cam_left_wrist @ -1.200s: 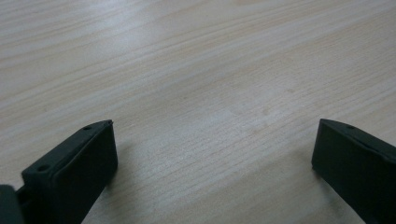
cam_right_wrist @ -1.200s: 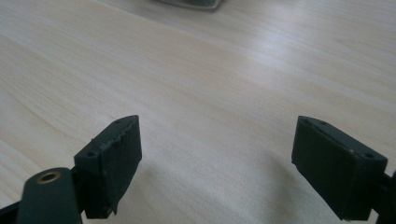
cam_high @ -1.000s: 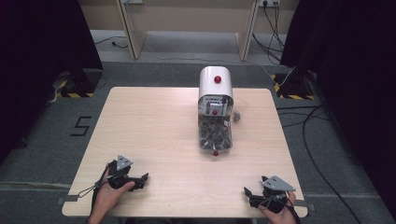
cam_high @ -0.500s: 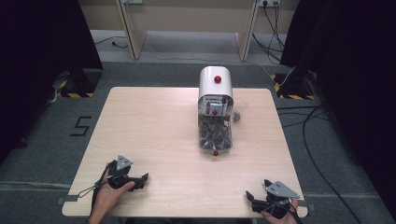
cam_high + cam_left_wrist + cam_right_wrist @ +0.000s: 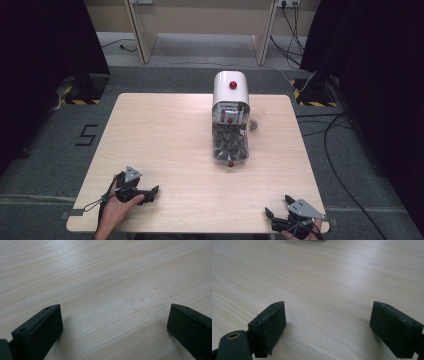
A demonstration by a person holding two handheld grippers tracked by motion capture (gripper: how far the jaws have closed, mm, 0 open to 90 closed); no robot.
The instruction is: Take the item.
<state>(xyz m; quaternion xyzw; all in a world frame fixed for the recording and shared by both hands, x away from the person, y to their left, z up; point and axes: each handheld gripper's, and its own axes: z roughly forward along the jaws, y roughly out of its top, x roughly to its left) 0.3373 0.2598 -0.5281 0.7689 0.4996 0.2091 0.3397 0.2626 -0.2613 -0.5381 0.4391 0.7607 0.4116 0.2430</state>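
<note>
A white machine (image 5: 230,89) with a red knob stands at the middle of the far half of the table, and a clear bin (image 5: 230,144) full of small dark pieces lies in front of it. My left gripper (image 5: 151,192) rests near the front left corner, held by a hand, jaws wide open over bare wood (image 5: 115,306). At the front right edge my right gripper (image 5: 279,207) is also open, with nothing between its jaws (image 5: 328,303).
The light wooden table (image 5: 165,135) sits on grey carpet. A small red ball (image 5: 231,164) lies just in front of the bin. Cables (image 5: 340,150) trail across the floor at the right. Dark curtains hang on both sides.
My right gripper has slid a little toward the near edge of the table. The left gripper and the machine have stayed where they were.
</note>
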